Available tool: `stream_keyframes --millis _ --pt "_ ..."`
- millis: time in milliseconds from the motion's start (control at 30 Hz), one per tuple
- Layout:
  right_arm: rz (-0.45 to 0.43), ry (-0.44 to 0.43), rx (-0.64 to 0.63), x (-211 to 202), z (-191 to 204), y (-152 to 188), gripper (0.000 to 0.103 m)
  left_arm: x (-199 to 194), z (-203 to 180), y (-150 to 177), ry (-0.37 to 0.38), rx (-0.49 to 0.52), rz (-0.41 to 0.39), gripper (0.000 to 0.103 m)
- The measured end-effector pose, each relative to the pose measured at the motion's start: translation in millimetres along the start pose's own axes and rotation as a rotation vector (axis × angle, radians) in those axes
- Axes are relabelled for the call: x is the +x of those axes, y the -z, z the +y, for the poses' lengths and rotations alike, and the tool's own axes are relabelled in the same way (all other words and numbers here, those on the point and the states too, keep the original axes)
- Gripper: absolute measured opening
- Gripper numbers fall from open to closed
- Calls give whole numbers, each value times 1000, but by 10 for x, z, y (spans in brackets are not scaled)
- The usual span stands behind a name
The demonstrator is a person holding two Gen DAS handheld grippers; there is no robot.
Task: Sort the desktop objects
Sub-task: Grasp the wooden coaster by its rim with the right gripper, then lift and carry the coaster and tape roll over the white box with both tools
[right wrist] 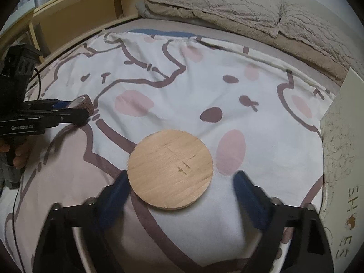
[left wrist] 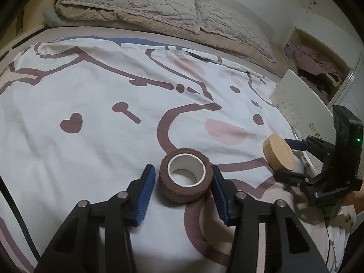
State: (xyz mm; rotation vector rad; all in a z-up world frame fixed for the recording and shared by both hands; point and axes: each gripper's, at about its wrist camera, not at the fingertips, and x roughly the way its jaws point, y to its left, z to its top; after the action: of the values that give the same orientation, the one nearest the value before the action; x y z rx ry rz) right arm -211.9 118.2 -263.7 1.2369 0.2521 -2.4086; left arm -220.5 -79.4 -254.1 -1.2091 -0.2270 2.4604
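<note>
A brown tape roll (left wrist: pixel 185 177) with a white core lies on its side on the cartoon-print sheet (left wrist: pixel 91 118). My left gripper (left wrist: pixel 182 169) straddles it; the right pad touches the roll, the left pad stands a sliver off, so it is open. The roll (right wrist: pixel 85 103) and left gripper (right wrist: pixel 79 110) also show at the left of the right wrist view. A round wooden disc (right wrist: pixel 170 169) sits tilted between the fingers of my right gripper (right wrist: pixel 181 175). Its left edge rests against the left finger and the right finger stands clear, so this gripper is open. In the left wrist view the disc (left wrist: pixel 278 152) and the right gripper (left wrist: pixel 281 157) appear at the right.
A white shoe box (right wrist: pixel 339 159) stands at the bed's right edge, close to the right gripper. A folded beige blanket (left wrist: pixel 159 11) lies along the far side. A wooden shelf (right wrist: pixel 79 6) runs behind the bed at left. A hand (right wrist: pixel 18 157) holds the left gripper.
</note>
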Motion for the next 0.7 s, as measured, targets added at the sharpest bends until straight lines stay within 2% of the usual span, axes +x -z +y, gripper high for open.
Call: stream_keyframes --millis 133,267,367,567,700 --pt "-8 -11 -44 -27 81 -5 68 -3 -7 -4 -10 6 -3 47" --pt "-6 -14 -57 -57 113 -21 68 -34 -35 -10 -28 9 -4 43" --pt "-4 -22 -51 -98 115 -12 68 -76 -79 14 -53 9 -5 43" --pt "-11 -38 -51 -246 161 8 68 -188 -141 69 -56 -18 -3 43" --pt "-6 -53 -47 -367 200 46 68 -320 -256 102 -68 -1 -4 43"
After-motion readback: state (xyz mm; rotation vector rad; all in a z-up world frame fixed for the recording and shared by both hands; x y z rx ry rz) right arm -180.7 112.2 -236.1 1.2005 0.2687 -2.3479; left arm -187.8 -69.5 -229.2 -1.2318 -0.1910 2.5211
